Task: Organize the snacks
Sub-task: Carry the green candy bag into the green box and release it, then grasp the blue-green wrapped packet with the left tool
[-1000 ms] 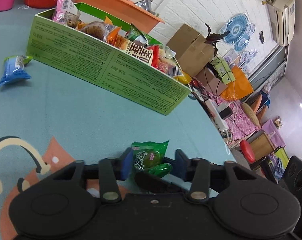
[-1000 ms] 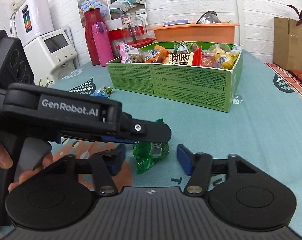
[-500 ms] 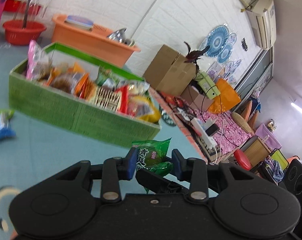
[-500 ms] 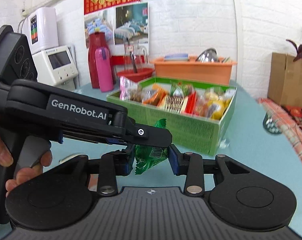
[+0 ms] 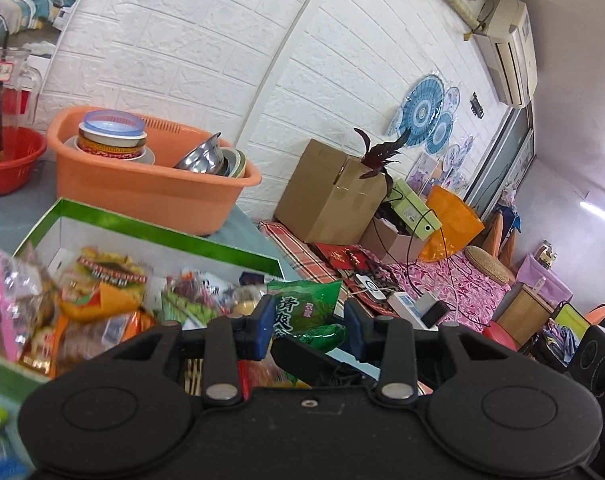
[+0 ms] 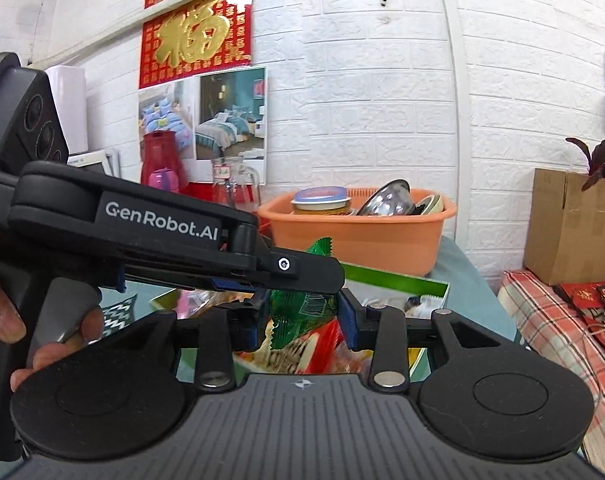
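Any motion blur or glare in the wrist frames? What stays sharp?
Left wrist view: the snacks in the green box smear with motion blur, the green packet in the left claw stays sharp, and a bright light blows out at the right edge. Right wrist view: box contents blur, wall and orange tub crisp; fisheye bends the wall.

An orange basin [image 5: 150, 184] of bowls stands near a cardboard box [image 5: 330, 192]
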`<state>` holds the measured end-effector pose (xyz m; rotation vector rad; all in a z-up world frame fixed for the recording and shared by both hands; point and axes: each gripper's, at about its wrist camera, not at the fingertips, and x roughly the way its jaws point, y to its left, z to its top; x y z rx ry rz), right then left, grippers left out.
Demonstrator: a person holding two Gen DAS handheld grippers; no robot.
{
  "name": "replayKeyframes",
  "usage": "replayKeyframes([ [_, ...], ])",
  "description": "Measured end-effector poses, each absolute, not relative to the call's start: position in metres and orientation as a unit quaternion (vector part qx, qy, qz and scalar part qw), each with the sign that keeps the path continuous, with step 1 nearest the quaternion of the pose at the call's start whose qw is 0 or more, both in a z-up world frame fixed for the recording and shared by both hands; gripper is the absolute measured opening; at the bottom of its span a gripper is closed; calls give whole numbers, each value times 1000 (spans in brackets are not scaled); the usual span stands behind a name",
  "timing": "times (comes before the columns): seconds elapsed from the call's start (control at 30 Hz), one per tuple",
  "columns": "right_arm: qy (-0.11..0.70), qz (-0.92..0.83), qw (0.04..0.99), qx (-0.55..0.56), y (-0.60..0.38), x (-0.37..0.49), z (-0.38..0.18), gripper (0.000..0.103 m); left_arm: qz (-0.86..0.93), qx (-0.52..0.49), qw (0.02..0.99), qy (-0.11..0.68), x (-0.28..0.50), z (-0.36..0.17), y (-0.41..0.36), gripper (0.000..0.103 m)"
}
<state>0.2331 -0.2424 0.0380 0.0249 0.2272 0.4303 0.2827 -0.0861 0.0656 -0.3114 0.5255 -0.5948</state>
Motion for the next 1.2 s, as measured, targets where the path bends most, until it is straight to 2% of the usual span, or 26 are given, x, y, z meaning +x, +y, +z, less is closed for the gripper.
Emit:
replayKeyframes([
  [0.37,110,204,972,21,-249,296,26,64,-284,-137,911,266,355,47,-93,49],
  [0.4,115,205,972,18,-248,301,22,65,-278,-135,911,274,359,42,-93,56],
  [0.43,120,207,971,13,-247,305,18,66,-273,-136,910,281,362,37,-93,86],
  [0.47,126,207,970,6,-245,308,13,72,-268,-139,910,285,362,33,-92,103],
  [0.5,132,204,970,-3,-243,309,10,79,-261,-144,911,284,360,30,-89,103],
  [0.53,134,197,971,-10,-242,309,6,99,-256,-149,914,279,357,27,-86,103],
  [0.57,129,187,974,-15,-242,306,4,103,-255,-149,915,276,354,27,-85,103],
  [0.9,127,180,975,-7,-247,270,17,103,-241,-154,918,275,310,45,-69,103],
  [1.2,147,188,971,2,-240,218,51,103,-213,-180,921,272,249,62,-15,103],
])
